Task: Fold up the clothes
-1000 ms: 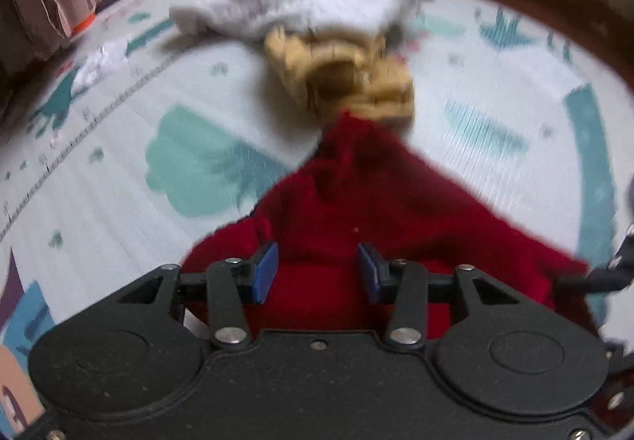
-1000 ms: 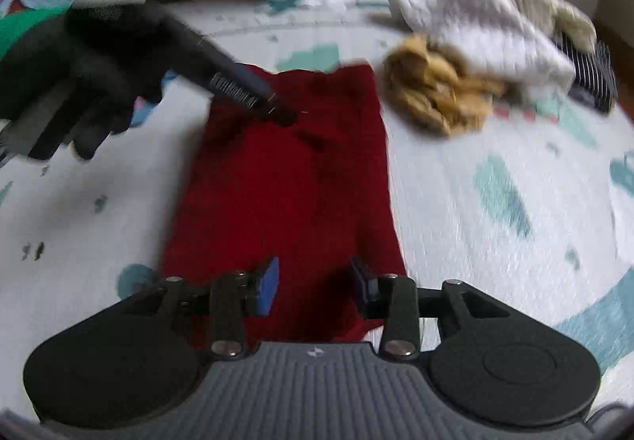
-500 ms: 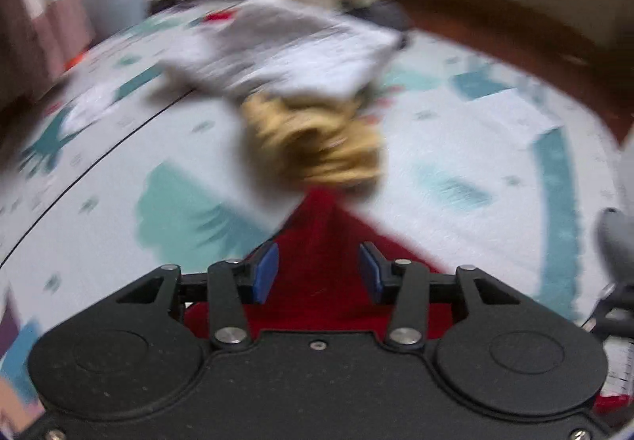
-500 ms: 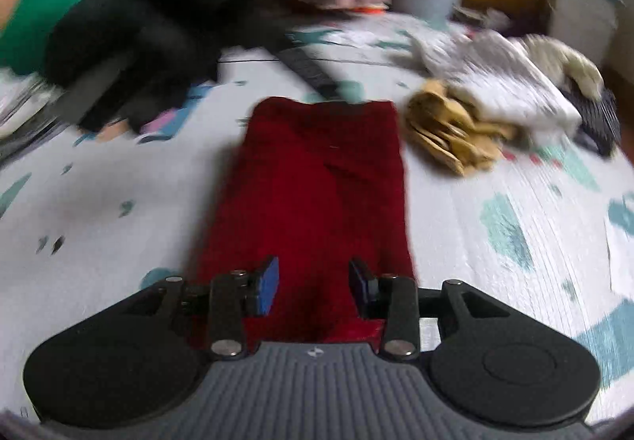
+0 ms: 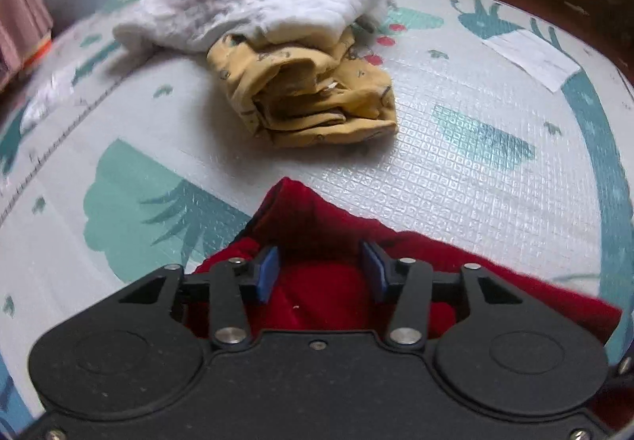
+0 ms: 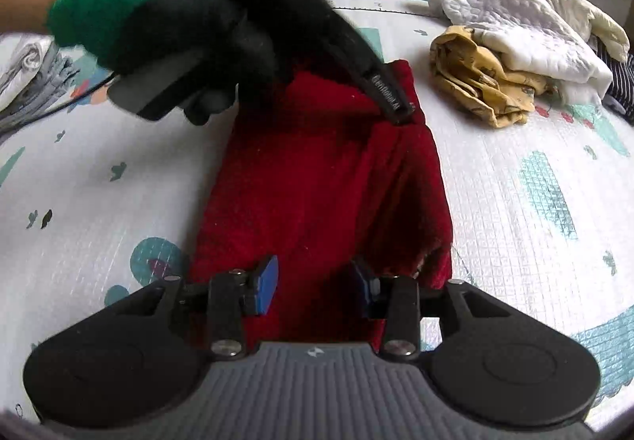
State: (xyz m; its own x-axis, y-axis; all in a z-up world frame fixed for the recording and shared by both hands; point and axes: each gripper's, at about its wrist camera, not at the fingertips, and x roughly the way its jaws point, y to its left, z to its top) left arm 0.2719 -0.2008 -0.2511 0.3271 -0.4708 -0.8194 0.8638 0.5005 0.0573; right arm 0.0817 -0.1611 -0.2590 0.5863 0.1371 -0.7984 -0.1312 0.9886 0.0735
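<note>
Since a moment ago the left gripper (image 6: pixel 398 115) has come back down onto the far end of the red garment (image 6: pixel 317 178), and the cloth there is puckered into ridges under its tip. Seen from its own camera, the left gripper (image 5: pixel 319 273) has its fingers apart with red cloth lying between them, nothing pinched. To its left is bare mat (image 5: pixel 119 123); ahead lies a yellow bundle (image 5: pixel 309 95), and beyond that a white pile (image 5: pixel 261 0). The right gripper (image 6: pixel 313 285) hovers over the near end of the garment, fingers also apart, cloth beneath and between them. Both ends look ready to be grasped, so the next fold is probably end to end, though neither grip is made yet.
</note>
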